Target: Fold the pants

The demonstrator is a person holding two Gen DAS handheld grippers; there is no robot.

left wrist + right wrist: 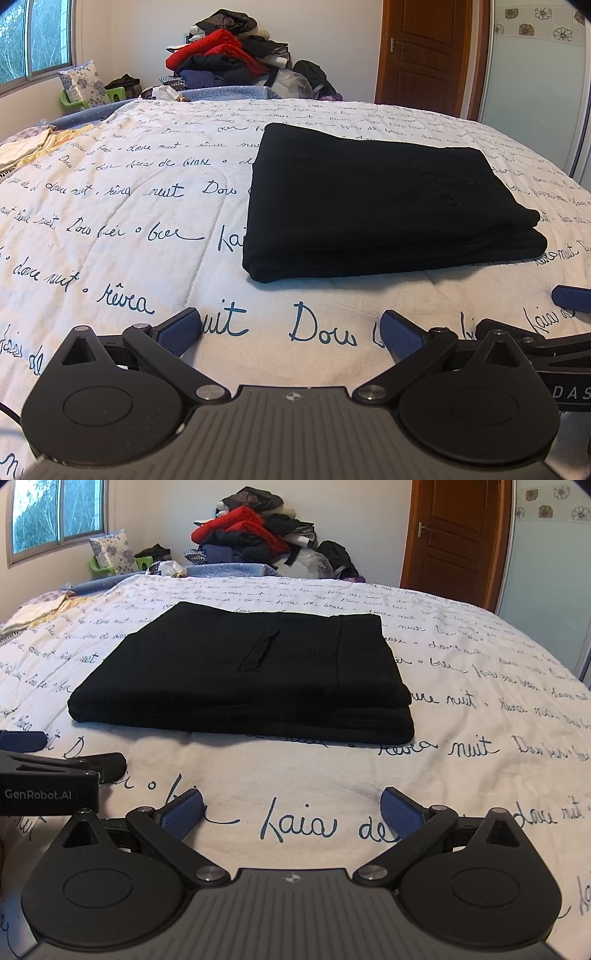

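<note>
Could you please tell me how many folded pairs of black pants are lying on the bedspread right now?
1. The folded black pants lie flat on the script-printed bedspread, ahead of both open grippers. The clothes pile behind the bed may hide others.

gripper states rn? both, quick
Left gripper: open, holding nothing, short of the folded black pants.
Right gripper: open, holding nothing, also clear of the pants.
</note>
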